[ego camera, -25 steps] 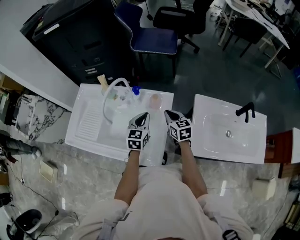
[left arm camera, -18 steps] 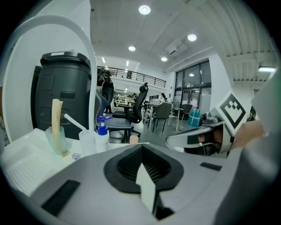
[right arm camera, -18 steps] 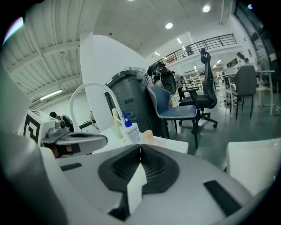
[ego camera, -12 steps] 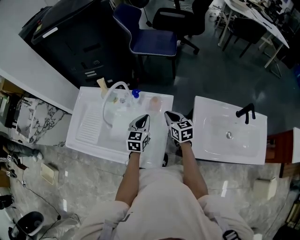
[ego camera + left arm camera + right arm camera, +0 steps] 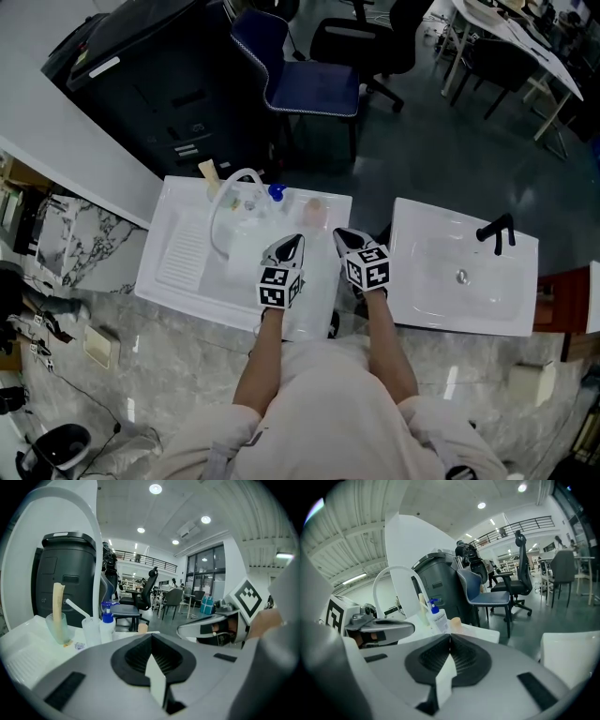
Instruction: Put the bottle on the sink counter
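Over the white sink [image 5: 161, 274], L gripper [image 5: 289, 246] & R gripper [image 5: 345, 236] hang side by side, both w/ jaws together, nothing btwn them. Blue-pump bottle [image 5: 275, 193] stands upright on the sink's back ledge, just beside the faucet [image 5: 228, 190], apart from both grippers.

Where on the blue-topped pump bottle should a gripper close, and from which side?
Probably on the white body of the pump bottle, below the blue pump head: it stands upright, and the head is narrow. Come from the person's side; the tan cup stands beside it.
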`<state>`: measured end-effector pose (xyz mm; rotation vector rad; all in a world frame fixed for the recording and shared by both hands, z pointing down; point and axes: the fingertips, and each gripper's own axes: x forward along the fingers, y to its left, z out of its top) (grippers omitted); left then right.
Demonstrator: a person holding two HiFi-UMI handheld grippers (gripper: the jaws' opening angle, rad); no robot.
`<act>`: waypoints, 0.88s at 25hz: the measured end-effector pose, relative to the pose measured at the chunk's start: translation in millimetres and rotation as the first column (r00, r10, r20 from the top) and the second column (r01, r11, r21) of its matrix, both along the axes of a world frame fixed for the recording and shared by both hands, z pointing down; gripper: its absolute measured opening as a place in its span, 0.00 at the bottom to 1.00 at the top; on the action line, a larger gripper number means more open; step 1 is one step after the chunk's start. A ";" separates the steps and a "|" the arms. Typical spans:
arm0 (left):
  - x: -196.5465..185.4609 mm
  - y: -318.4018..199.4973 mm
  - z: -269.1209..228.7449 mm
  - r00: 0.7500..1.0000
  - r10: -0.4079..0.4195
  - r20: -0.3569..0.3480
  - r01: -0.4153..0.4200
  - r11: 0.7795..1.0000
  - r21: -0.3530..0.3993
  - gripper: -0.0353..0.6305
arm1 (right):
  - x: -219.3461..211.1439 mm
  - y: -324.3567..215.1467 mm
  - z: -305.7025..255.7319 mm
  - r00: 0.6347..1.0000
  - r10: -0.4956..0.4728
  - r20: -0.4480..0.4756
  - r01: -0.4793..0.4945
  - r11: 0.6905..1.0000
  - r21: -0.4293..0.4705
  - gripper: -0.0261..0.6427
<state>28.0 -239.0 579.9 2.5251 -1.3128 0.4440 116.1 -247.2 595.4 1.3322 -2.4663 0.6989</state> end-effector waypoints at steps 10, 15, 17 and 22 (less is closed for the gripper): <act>-3.0 -1.1 2.0 1.000 -0.013 0.016 0.013 1.000 -0.005 0.06 | -2.0 2.8 1.6 1.000 -0.020 -0.021 0.020 1.000 -0.003 0.05; -8.7 -2.4 0.4 1.000 -0.027 0.015 0.027 1.000 0.000 0.06 | -4.1 3.2 2.5 0.999 -0.029 -0.031 0.028 1.000 -0.002 0.05; -9.8 -2.5 0.6 0.999 -0.028 0.017 0.028 1.000 0.001 0.06 | -5.1 2.5 2.0 0.999 -0.029 -0.032 0.029 1.000 -0.001 0.05; -11.3 -2.1 2.7 0.999 -0.020 0.025 0.020 1.000 -0.004 0.06 | -12.9 4.7 -0.6 0.998 -0.052 -0.029 0.052 0.999 0.010 0.05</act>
